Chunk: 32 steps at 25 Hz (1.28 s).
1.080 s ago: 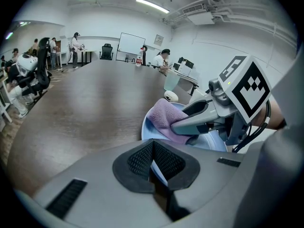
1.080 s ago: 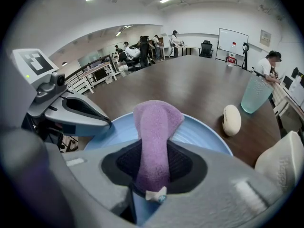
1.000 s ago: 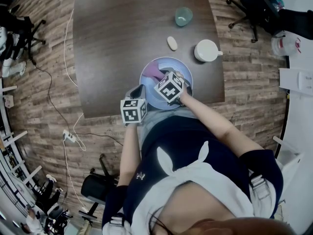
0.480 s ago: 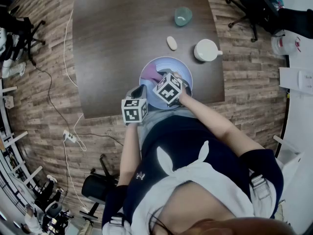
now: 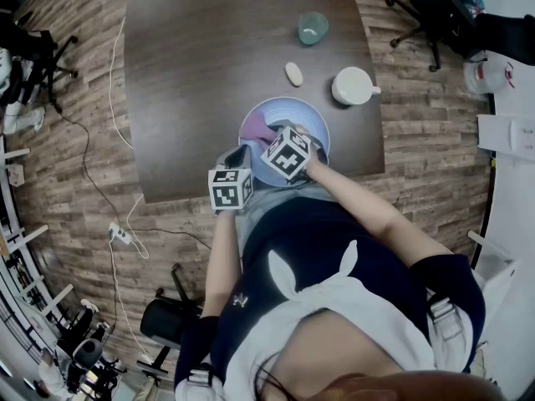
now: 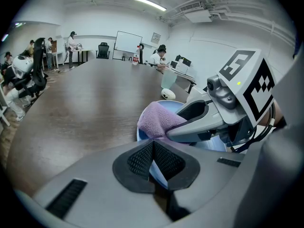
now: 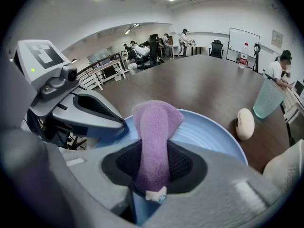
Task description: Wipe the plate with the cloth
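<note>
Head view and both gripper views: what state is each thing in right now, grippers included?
plate: flat on the table's near edge, rim pinched by the left gripper.
cloth: bunched, clamped, free end over the plate.
left gripper: shut on the plate's rim.
right gripper: shut on the cloth.
teal cup: upright, untouched.
white mug: upright, untouched.

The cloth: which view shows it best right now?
The right gripper view: the purple cloth fills its centre, pinched in the right gripper over the plate. The left gripper view shows one bunched end; the head view shows only a small patch past that gripper.
</note>
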{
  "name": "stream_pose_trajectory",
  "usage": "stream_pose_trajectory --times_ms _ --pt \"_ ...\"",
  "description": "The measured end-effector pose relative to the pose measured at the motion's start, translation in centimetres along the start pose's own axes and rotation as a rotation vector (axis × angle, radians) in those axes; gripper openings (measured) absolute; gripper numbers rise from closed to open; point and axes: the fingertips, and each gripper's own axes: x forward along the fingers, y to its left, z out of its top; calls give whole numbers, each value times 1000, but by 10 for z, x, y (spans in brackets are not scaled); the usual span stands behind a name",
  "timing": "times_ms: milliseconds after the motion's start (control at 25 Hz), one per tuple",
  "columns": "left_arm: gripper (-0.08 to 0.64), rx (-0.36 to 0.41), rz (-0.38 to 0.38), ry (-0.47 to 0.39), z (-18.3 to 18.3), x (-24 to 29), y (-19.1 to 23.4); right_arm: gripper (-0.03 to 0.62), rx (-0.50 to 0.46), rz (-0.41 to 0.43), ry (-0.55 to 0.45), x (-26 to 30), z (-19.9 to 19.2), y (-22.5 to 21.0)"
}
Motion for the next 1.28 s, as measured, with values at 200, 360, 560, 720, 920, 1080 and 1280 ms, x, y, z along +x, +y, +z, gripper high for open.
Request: stream_pose_trajectory --times_ms 200,360,560,720,920,1080,1280 --pt "3 2 3 3 1 1 -1 130 -19 31 0 0 0 6" --pt "4 2 5 1 1 0 -2 130 -18 35 -1 -1 -1 6" --pt "3 5 8 -2 1 -1 -2 130 -7 30 -6 -3 1 3" --pt "3 2 7 -1 2 -2 0 130 15 24 -2 -3 1 -3" --pt "4 5 5 -2 0 -1 0 130 44 10 -7 -3 -2 -10" --pt "3 3 6 -1 1 -1 -1 130 56 1 -14 -6 -2 -16" --pt "3 3 7 0 2 -1 -3 131 83 -30 -2 -10 -7 -28"
